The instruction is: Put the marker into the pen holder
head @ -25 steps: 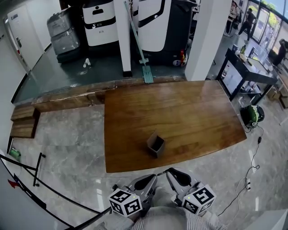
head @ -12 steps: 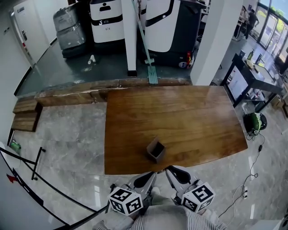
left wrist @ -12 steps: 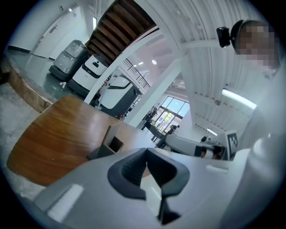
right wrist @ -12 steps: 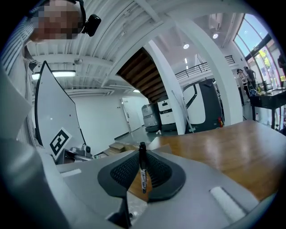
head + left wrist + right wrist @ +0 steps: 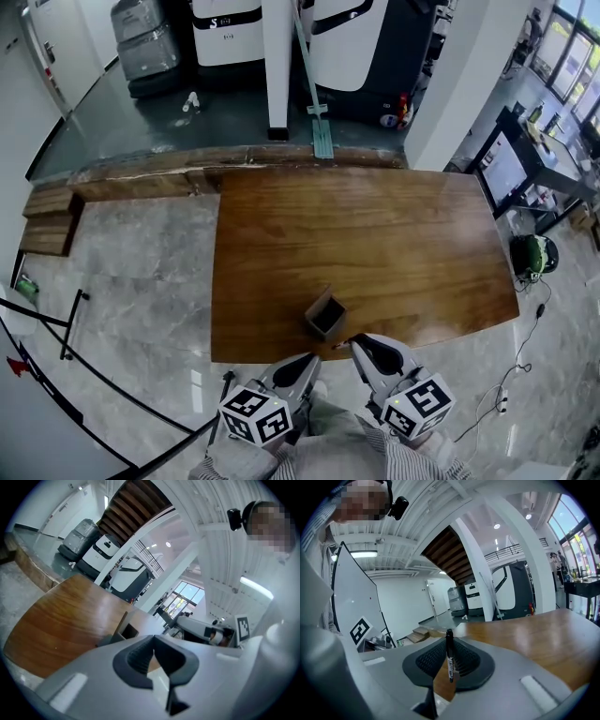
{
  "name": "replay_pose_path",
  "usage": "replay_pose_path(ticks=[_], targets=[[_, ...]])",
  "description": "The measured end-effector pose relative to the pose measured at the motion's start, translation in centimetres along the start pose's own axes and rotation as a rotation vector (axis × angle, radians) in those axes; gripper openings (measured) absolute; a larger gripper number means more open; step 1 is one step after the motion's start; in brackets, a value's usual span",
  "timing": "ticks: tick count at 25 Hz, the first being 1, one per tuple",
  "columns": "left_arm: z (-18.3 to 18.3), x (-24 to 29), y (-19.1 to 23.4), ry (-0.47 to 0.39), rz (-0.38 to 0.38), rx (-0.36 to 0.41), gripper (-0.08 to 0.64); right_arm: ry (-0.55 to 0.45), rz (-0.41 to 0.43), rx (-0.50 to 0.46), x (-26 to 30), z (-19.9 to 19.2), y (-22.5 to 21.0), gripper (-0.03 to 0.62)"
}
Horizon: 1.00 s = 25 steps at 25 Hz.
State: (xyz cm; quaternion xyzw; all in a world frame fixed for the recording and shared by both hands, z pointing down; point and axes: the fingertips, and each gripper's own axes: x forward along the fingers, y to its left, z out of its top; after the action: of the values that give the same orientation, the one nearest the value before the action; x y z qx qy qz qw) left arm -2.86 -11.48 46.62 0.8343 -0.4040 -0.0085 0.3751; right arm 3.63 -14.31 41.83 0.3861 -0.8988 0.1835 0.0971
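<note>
The carrying step is in hand: the right tongs [image 5: 449, 645] are clamped on a slim black marker with a white printed label [image 5: 449, 661], which stands upright between the ribbed black pads, its cap end poking above them. In the head view these right tongs [image 5: 356, 346] hang at the near edge of the brown wooden surface [image 5: 394, 234], just beside the dark grey square open-topped pen holder [image 5: 324, 313], which sits upright near that edge with its mouth free. The left tongs [image 5: 153, 641] are pressed together on nothing and wait low beside the right ones, short of the surface. The next move, as I judge it, calls for bringing the marker over the holder's mouth, tipping it end down, lowering it inside and only then parting the tongs.
</note>
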Motion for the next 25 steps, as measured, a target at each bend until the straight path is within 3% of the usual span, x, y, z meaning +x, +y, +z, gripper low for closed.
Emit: replay_pose_path(ticks=[9,25], targets=[[0.5,1.9,2.4,0.000,0.017,-0.029,0.008,-0.040,0.006,-0.010,3.4,2.2,-2.5,0.044],[-1.6,3.7,5.5,0.036,0.063,-0.111,0.008,0.083,0.047,0.069,9.0,-4.5,-4.0,0.044]])
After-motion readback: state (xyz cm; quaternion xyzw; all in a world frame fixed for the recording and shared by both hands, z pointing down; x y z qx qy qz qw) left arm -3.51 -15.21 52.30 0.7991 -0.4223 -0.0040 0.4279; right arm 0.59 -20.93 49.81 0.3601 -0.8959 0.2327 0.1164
